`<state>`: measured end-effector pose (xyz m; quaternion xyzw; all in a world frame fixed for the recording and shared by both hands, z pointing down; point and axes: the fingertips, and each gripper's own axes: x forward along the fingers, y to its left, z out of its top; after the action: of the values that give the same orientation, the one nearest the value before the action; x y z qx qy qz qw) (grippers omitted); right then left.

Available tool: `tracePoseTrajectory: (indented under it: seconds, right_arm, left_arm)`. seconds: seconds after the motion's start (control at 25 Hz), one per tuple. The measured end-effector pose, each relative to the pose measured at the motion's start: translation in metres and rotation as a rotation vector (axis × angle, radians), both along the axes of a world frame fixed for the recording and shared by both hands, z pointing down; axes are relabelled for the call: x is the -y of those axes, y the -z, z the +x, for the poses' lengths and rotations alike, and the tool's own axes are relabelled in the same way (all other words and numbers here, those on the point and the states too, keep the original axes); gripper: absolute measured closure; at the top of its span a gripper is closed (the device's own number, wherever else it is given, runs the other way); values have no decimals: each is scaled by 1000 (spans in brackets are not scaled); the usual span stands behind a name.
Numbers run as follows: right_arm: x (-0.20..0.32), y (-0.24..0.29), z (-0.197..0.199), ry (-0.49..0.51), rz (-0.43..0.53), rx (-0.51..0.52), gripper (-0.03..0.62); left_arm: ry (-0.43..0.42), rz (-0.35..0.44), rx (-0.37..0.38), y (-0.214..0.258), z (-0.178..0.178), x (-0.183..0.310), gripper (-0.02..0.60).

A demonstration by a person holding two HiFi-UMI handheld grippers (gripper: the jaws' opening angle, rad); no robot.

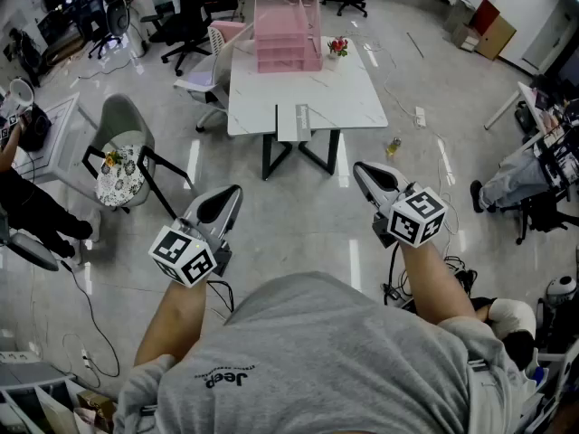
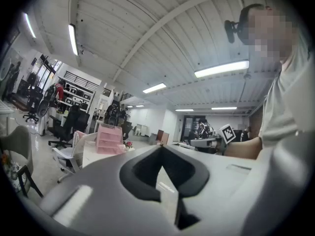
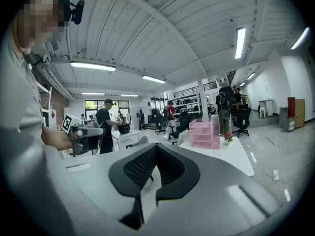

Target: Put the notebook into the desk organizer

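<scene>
Left gripper (image 1: 232,194): lower left of centre in the head view, jaws together, nothing between them, well apart from the table.
Desk organizer (image 1: 288,34): pink, at top centre, on the far side of the white table (image 1: 353,102).
Notebook (image 1: 292,122): grey, flat at the near edge of the table, apart from the organizer, not touched.
Right gripper (image 1: 364,172): right of centre, jaws together, empty.
Done: nothing yet, as I judge.
Left to do: approach the table, grasp the notebook, slide it into the organizer.
</scene>
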<state>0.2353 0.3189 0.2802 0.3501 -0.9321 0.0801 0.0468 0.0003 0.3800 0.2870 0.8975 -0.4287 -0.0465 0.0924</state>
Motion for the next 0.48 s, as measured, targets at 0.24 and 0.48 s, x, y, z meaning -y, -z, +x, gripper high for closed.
tracePoseTrajectory:
  seconds: [0.24, 0.48]
  right_arm:
    - [2, -2, 3, -4, 0, -1, 594]
    - [10, -2, 8, -22, 0, 13, 594]
  left_arm:
    - [0, -2, -3, -2, 2, 1, 523]
    - [1, -3, -5, -2, 4, 6, 523]
